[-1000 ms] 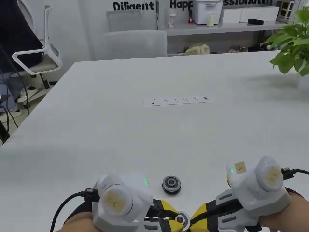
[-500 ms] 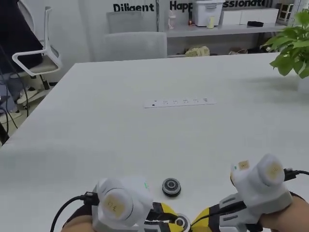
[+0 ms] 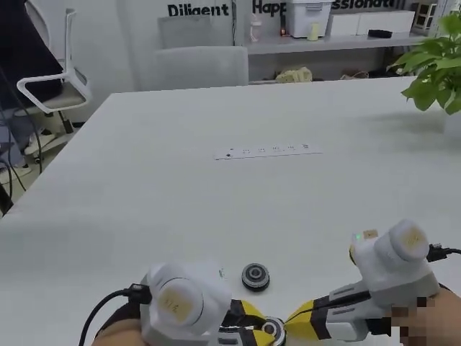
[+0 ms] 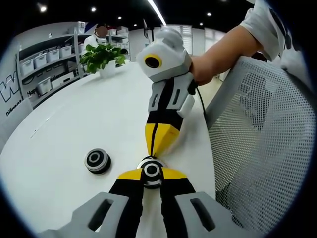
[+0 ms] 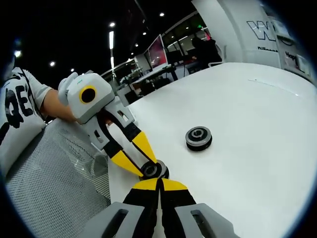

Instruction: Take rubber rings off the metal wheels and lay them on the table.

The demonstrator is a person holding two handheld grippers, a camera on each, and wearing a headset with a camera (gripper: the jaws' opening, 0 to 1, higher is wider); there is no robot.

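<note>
Gripping metal wheel [image 4: 151,170] in left tongs [image 4: 151,174], right tongs [image 5: 159,179] shut, seemingly on its rubber ring [image 5: 146,170], shifted rightward, spare wheel [image 3: 255,275] unmoved.

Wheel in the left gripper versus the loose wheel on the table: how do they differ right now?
The held wheel is clamped between the left gripper's jaws, with the right gripper's closed tips at its rim; the loose wheel lies free, touching neither gripper. The held wheel is at the table's near edge; the loose wheel lies farther in. Both have a dark ring around a metal centre.
</note>
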